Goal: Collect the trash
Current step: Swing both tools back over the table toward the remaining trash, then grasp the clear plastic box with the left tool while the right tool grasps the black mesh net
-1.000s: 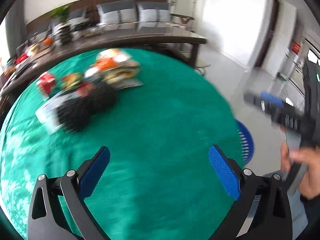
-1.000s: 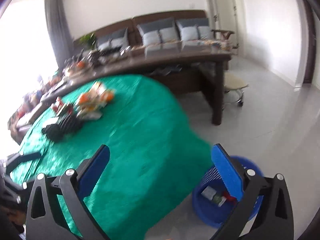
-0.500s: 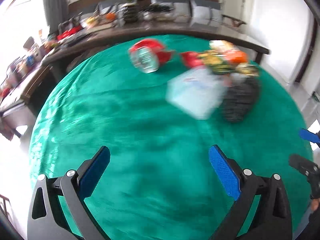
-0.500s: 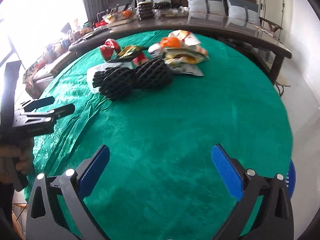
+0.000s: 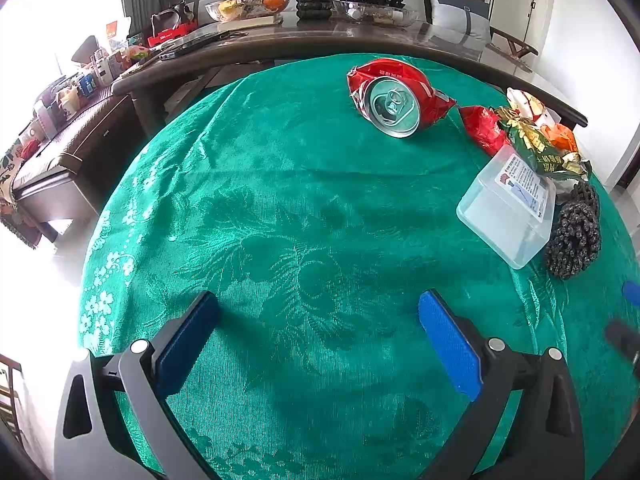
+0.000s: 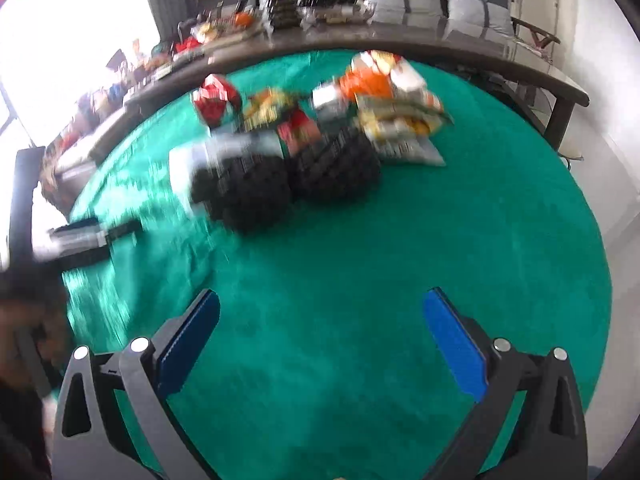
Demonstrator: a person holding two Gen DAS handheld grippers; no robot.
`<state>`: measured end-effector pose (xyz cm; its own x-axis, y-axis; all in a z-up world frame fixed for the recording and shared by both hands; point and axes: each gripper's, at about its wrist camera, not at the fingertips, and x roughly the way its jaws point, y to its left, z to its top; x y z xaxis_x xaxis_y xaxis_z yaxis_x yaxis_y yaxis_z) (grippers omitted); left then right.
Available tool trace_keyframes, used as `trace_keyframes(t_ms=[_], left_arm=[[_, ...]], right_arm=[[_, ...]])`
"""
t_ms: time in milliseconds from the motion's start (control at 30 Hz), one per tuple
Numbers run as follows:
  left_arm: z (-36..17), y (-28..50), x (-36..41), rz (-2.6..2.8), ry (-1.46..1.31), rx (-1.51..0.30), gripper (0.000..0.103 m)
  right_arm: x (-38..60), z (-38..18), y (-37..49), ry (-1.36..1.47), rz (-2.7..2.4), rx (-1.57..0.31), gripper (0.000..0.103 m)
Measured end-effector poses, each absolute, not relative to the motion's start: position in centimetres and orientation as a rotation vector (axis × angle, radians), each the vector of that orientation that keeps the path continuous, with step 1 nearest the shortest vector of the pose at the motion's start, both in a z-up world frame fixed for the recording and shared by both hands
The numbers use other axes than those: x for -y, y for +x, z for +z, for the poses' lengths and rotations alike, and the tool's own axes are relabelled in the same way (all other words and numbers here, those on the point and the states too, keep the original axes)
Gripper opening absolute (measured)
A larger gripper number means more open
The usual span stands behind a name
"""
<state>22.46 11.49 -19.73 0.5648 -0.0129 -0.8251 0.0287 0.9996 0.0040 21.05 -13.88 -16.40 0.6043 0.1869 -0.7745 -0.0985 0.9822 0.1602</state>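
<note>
Trash lies on a round table with a green cloth [image 5: 280,216]. In the left wrist view a crushed red can [image 5: 394,98] lies on its side at the far middle. A clear plastic box [image 5: 508,208], black foam nets [image 5: 574,236] and snack wrappers [image 5: 536,140] lie at the right. My left gripper [image 5: 320,332] is open and empty above bare cloth, well short of the can. In the blurred right wrist view the black nets [image 6: 288,180], the can [image 6: 214,98] and wrappers [image 6: 392,100] lie ahead. My right gripper [image 6: 320,332] is open and empty.
A long dark table [image 5: 320,40] with bowls, a plant pot and clutter stands behind the round table, with a sofa beyond it. The left gripper shows at the left edge of the right wrist view [image 6: 88,236]. Floor lies to the right.
Both grippers have swung left from the blue bin side to face the table. The left one now looks at the can. The right one has come closer to the black nets.
</note>
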Motion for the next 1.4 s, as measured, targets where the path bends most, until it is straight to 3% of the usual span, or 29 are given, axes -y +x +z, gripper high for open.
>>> trace_keyframes(t_ms=[200,333,767,1133,1400], left_arm=[[-19.8,22.4,-11.4,-0.024,0.017,-0.970,0.098],[-19.7,22.4,-11.4,-0.024,0.017,-0.970,0.098],[-19.8,22.5,-11.4,-0.024,0.017,-0.970,0.099],[-19.4,22.6,-9.4,-0.203,0.031,-0.957,0.098],[-19.1,26.0,-4.4,-0.410,0.163,-0.922,0.098]], right_arm=[[12.0,-15.6,25.6,0.250,0.068,-0.846,0.098],[11.0,-16.8,26.7,0.134,0.023,-0.885,0.098],[19.3,-16.1,19.3,0.093,-0.015,-0.868,0.098],[15.4,-16.1,17.2,0.141,0.213,-0.872,0.098],[13.4,-18.5,16.8,-0.026,0.271,-0.954,0.098]])
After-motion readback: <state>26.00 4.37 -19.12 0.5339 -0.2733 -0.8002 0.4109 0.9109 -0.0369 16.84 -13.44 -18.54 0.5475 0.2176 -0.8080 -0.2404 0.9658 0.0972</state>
